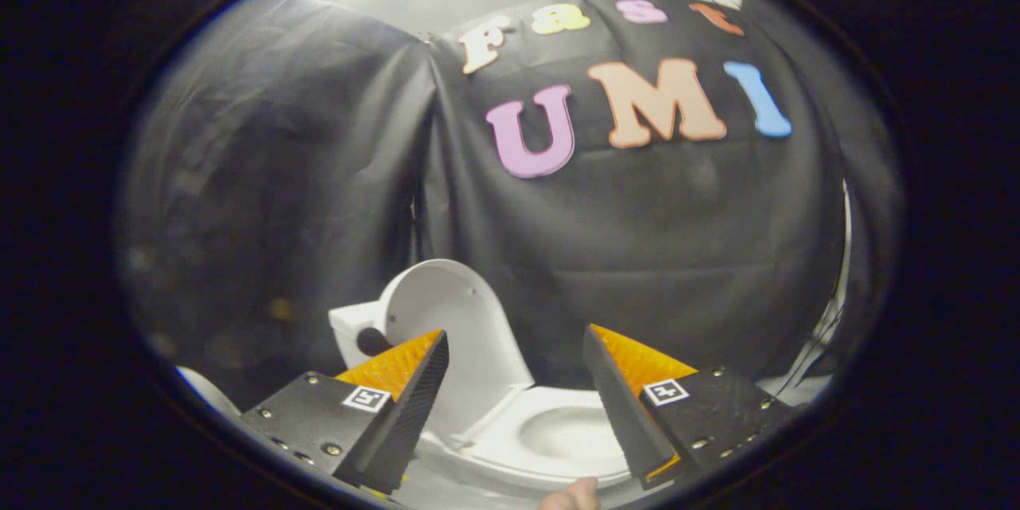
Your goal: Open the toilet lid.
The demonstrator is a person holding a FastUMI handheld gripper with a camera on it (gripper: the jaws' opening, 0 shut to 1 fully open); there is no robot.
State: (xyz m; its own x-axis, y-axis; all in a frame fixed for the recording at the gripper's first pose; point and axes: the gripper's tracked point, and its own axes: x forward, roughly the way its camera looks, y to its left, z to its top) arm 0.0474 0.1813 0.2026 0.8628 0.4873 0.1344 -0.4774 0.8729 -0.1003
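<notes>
A small white toilet stands just ahead of and below my fingers. Its lid is raised, standing nearly upright and leaning back against the tank. The seat ring and bowl lie open between the fingertips. My gripper is open, with a wide gap and nothing between its orange and black fingers. The left finger sits in front of the lid's lower edge without pressing on it. A dark knob shows on the tank beside the lid.
Black cloth forms the booth's wall close behind the toilet. A fingertip of a person's hand shows at the toilet's near edge. A white surface lies under the toilet to the right.
</notes>
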